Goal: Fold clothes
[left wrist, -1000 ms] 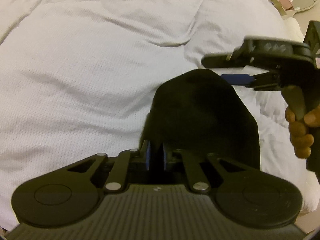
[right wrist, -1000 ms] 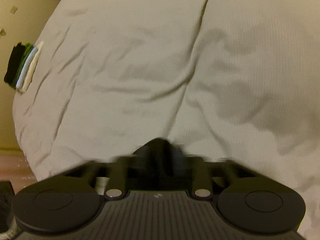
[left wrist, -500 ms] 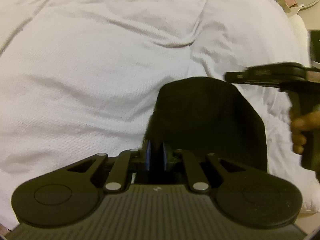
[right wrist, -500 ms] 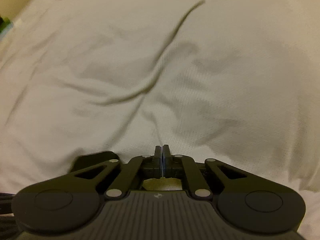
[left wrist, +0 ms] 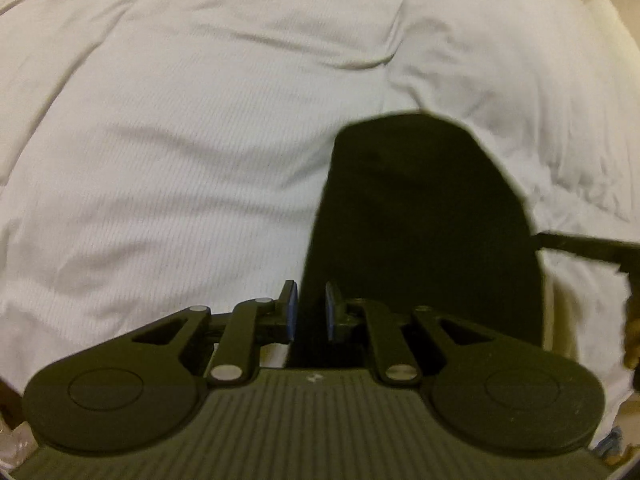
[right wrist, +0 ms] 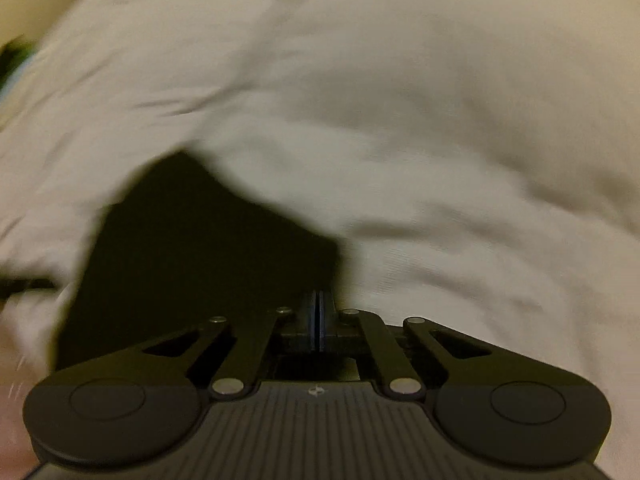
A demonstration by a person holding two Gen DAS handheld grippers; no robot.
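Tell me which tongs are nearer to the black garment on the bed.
Left. The left tongs are shut on the near edge of the black garment. The right tongs sit at its right edge, their jaws opening; the blur hides whether cloth is between them.

Garment was solid black, no pattern. Bed cover was white with fine ribbed weave. Left gripper was black, pads blue. Right gripper black, ribbed grey body.
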